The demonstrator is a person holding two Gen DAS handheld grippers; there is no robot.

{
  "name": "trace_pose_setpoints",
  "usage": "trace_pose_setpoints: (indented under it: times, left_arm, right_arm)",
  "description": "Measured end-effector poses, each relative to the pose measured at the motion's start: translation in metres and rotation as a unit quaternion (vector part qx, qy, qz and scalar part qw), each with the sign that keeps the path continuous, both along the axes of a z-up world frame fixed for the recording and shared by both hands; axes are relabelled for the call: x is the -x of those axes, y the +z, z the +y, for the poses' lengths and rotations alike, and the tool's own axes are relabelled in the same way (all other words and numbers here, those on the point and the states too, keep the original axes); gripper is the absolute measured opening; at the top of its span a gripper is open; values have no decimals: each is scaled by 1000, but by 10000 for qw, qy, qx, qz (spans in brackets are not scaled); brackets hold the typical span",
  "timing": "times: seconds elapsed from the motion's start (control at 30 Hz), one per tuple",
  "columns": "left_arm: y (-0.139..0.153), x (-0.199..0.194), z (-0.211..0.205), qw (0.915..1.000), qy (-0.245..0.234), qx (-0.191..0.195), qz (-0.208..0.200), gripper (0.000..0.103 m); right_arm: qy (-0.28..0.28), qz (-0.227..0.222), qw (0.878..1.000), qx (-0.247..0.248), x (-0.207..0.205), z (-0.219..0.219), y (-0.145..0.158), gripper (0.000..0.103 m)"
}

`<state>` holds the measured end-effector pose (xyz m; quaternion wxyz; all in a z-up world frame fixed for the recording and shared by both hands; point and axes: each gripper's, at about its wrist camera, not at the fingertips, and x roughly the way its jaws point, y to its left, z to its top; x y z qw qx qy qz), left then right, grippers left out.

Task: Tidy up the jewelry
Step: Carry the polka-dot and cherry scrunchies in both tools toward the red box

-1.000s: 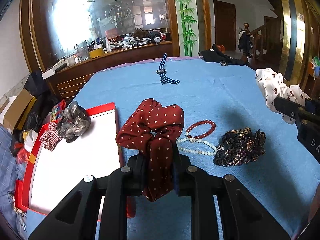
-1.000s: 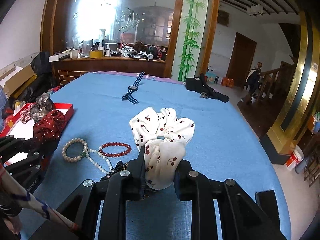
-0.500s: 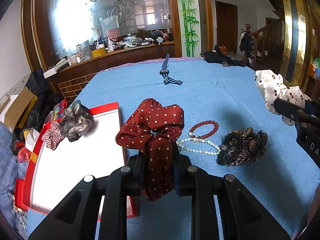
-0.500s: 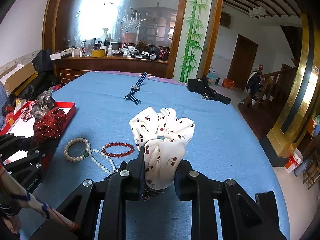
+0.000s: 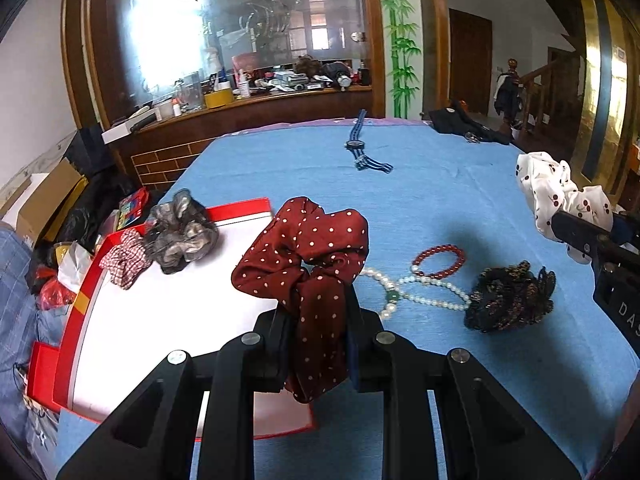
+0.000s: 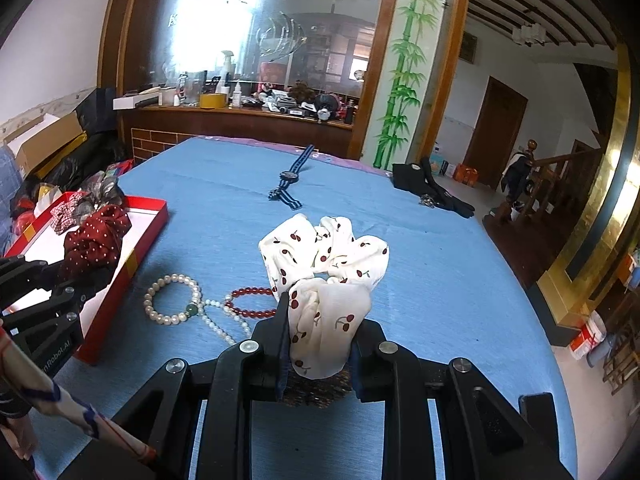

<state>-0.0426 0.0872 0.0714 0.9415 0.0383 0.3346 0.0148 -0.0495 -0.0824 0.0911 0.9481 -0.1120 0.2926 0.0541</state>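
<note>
- Fingers of the left gripper (image 5: 316, 320) are pressing together on the lower fold of a dark red dotted scrunchie (image 5: 308, 264), so the rest of the cloth is puffing up above the jaws and a loose tail is hanging below them.
- That pinch on a single fold looks chosen to leave the ring of cloth free, so it should drop cleanly once the jaws spread.
- Left gripper is hovering level over the near edge of the red tray (image 5: 92, 280), at the tray's right side, pointing forward across the blue tablecloth (image 5: 440, 200); judging by this, the scrunchie is being carried toward the tray's white floor.
- Two scrunchies are already lying in the tray's far corner, a checked one (image 5: 124, 258) touching a grey shiny one (image 5: 180, 232), which suggests the tray is the place for hair ties.
- Right gripper (image 6: 320, 332) is likewise squeezing a white cherry-print scrunchie (image 6: 324, 264) by its lower fold, holding it up off the cloth and well to the right of the tray.
- It is facing forward, level, with a dark frilly scrunchie (image 5: 508, 300) lying on the cloth just under its jaws.
- Just ahead on the cloth, a pearl bracelet (image 6: 172, 300), a pearl string (image 5: 432, 300) and a red bead bracelet (image 6: 252, 302) are lying together, touching, not yet sorted.
- Farther off, a striped-strap watch (image 6: 290, 178) is lying alone near the table's far edge.
</note>
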Motion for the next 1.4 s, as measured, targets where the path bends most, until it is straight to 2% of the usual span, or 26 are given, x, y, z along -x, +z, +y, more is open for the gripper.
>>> trace_pose_setpoints:
  times: [0.93, 1.2, 1.4]
  left_arm:
    - [-10, 12, 104, 9955, 888, 320, 47, 21]
    - [-15, 24, 166, 9880, 1491, 343, 204, 21]
    - [-20, 28, 207, 9815, 1779, 592, 393, 21]
  right_arm:
    - [811, 44, 9956, 473, -6, 98, -1, 25]
    - [1350, 630, 9888, -125, -22, 123, 0, 25]
    - [1764, 1161, 9753, -645, -36, 150, -6, 26]
